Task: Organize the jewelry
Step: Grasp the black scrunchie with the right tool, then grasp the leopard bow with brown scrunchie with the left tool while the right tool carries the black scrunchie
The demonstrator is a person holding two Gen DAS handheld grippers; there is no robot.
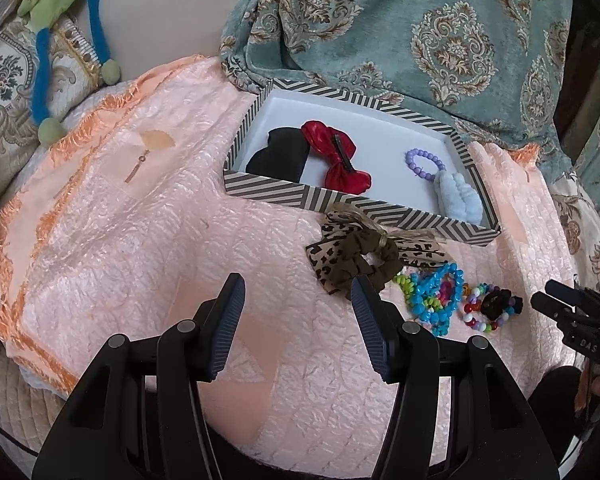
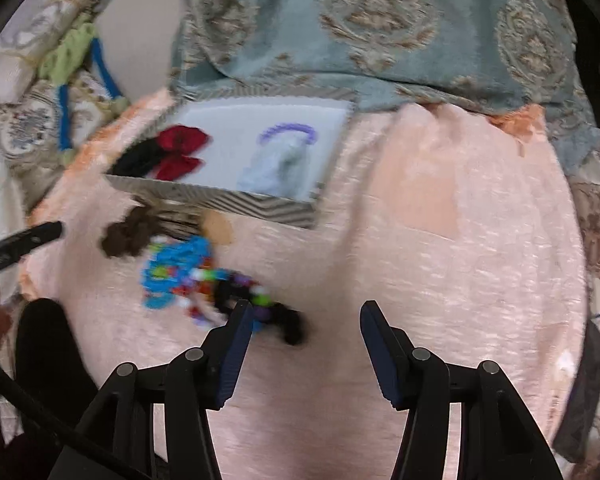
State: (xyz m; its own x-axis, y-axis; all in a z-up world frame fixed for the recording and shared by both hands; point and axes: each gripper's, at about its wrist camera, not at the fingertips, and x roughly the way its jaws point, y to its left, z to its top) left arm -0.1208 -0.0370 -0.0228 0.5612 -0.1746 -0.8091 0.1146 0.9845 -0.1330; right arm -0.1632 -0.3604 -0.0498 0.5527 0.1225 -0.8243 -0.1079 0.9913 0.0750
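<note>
Just in front of the striped box (image 1: 260,189), on the pink quilt (image 1: 140,240), lay what I had yet to sort: the leopard-print scrunchie (image 1: 360,256) touching the box's near wall, then the blue bead bracelets (image 1: 436,296) beside it on the side away from the box, and the multicoloured bead bracelet (image 1: 486,308) with a black hair tie (image 1: 500,303) on it farthest out along that row. The row ran roughly along the box's near wall. Inside the box already sat a black scrunchie (image 1: 278,156), a red bow clip (image 1: 336,156), a purple bead bracelet (image 1: 424,164) and a pale blue scrunchie (image 1: 458,196).

My left gripper (image 1: 298,292) hung with its jaws spread wide and nothing between them, the leopard scrunchie just off its right fingertip. My right gripper (image 2: 306,312) was likewise spread and empty; its view was blurred, but the black tie and beads lay right at its left fingertip, so I judged it the nearer for that end of the row, needing a small shift leftward, away from the bare quilt and toward the pile
</note>
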